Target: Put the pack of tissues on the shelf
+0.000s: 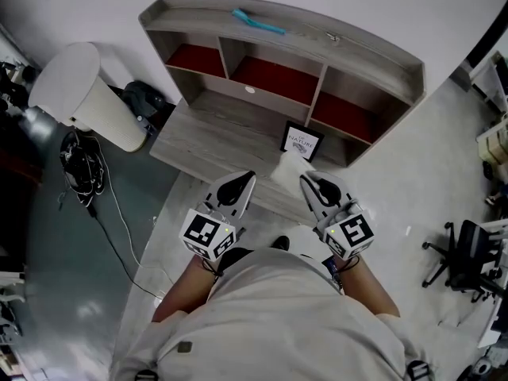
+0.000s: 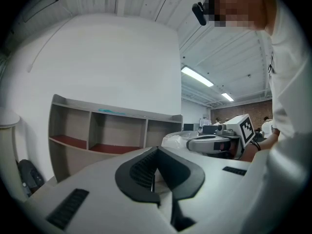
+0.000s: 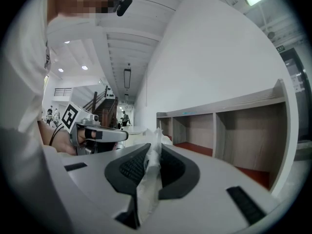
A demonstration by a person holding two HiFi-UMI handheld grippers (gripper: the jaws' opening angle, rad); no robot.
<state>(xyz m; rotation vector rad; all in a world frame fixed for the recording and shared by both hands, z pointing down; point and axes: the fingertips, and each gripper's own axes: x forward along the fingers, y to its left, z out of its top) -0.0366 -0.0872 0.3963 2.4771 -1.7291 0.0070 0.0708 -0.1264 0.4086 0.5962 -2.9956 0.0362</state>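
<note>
Grey right gripper clamped the clear-wrapped white tissue pack at frame centre. Grey left gripper sat closed and empty, below the grey wooden shelf.

The pack of tissues was a soft bundle in crinkled, clear-whitish plastic. It hung off the surface, pinched by a fold of its wrapper between the closed jaws of the right gripper, just in front of the shelf. The shelf was grey wood-grain, with a curved, rimmed top board, three open compartments side by side with red floors, and a broad lower ledge. The pack hovered over that ledge's front edge, toward the right-hand compartment.
</note>
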